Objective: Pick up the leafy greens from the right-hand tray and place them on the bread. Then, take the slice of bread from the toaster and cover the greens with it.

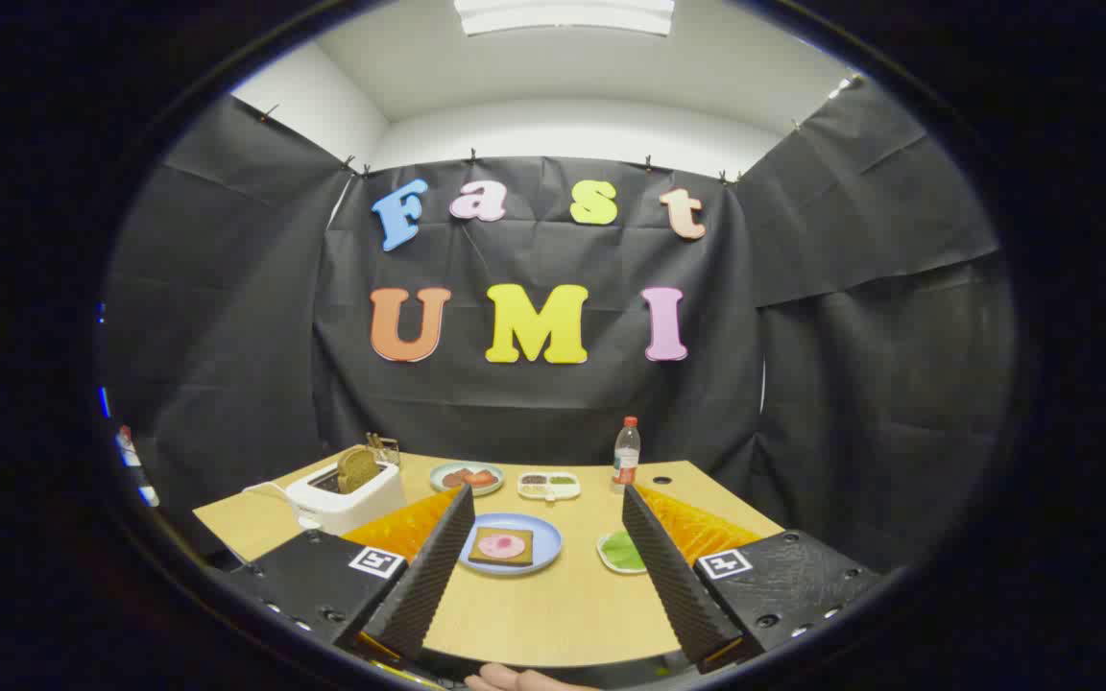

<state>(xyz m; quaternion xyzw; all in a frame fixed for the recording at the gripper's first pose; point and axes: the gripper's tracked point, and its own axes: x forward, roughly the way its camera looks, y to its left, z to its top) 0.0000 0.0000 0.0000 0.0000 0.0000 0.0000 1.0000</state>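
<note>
While the gripper (543, 552) hung above the near edge of the wooden table (534, 624), its two fingers stood wide apart and held nothing. The leafy greens (622, 551) lay on a small pale tray (608, 557) right of centre in the frame, just inside the right finger (668, 576), which covered the tray's right side. Between the fingers, a little left of the greens and apart from them, sat a blue plate (545, 552) carrying a square slice of bread (501, 546) with a round pink slice of meat (502, 545) lying on top of it. At the left of the table, beyond the left finger (423, 576), a white toaster (342, 499) held a brown slice of toast (358, 468) standing upright out of its slot. Farther back, near the centre of the frame, a greenish plate (467, 477) bore reddish food, and just to its right a white divided tray (549, 485) held small portions too tiny to identify. A clear bottle (626, 454) with a red cap stood upright at the far edge, right of the divided tray. At the bottom centre of the frame a bit of a hand (515, 679) showed below the table's edge.
</note>
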